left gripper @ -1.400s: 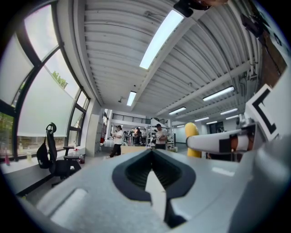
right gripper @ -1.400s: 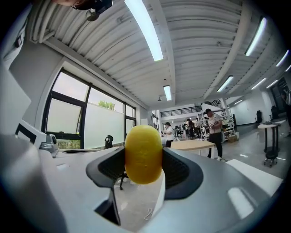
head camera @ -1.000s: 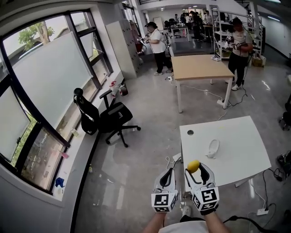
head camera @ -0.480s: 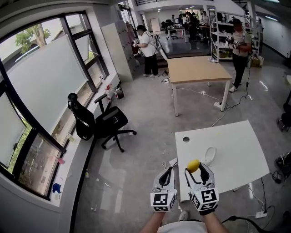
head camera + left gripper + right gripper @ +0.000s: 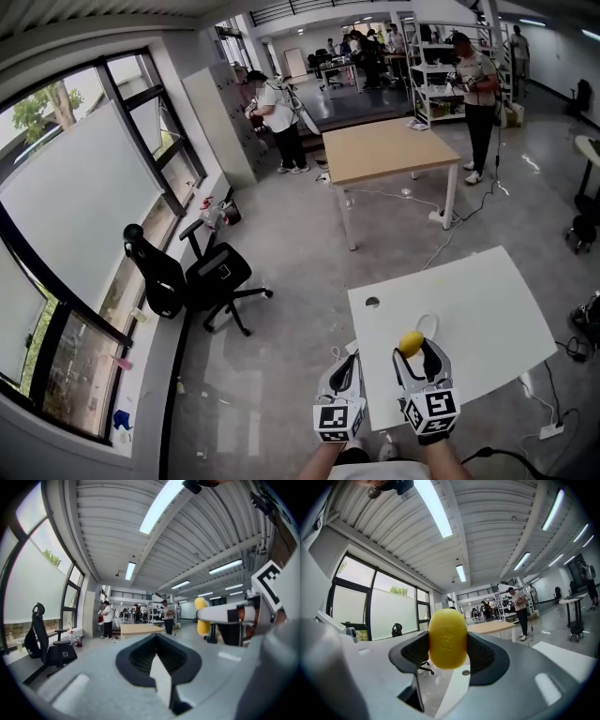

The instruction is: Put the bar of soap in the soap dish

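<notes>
The smooth, yellow, oval bar of soap (image 5: 447, 638) is clamped between the dark ribbed jaws of the right gripper (image 5: 413, 350), so the pick-up is judged done and only the placing is left. The pale, shallow soap dish (image 5: 430, 322) is seen on the matte white tabletop (image 5: 487, 309) just beyond that gripper's tips. The left gripper (image 5: 344, 364) is held alongside, its jaws drawn together on nothing.

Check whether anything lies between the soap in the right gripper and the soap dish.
Nothing visible does. The right gripper holds the yellow soap above the table; the soap dish lies just beyond it on bare tabletop, partly hidden by the gripper.
</notes>
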`<state>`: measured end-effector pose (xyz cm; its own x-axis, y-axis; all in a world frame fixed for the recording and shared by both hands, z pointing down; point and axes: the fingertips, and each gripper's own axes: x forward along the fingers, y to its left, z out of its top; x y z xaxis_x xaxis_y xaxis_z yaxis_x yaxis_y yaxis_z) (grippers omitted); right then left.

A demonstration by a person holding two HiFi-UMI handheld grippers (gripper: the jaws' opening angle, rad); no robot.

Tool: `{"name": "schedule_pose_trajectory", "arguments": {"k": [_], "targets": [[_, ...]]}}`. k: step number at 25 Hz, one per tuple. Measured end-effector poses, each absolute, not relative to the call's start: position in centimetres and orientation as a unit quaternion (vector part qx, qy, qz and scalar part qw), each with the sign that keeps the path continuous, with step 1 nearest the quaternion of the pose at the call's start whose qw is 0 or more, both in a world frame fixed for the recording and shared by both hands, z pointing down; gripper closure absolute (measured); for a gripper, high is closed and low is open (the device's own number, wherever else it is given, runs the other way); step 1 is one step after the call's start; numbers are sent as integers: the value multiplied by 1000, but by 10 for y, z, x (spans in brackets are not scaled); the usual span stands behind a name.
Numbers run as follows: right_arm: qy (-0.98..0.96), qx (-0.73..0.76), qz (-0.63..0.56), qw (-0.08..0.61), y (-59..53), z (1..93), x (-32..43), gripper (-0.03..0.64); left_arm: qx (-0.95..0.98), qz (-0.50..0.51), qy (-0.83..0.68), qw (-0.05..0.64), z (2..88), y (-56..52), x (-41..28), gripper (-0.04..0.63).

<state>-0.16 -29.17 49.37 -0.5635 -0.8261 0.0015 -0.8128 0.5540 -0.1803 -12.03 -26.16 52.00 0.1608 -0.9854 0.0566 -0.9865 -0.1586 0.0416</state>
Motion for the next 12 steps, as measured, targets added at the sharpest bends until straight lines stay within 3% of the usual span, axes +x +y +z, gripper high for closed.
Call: {"name": "schedule_pose_trajectory", "arguments": {"k": [12], "targets": [[817,-571,-78,25,-331,500,40,356,842,4,-539,37,520,-349,-73,591]]}}
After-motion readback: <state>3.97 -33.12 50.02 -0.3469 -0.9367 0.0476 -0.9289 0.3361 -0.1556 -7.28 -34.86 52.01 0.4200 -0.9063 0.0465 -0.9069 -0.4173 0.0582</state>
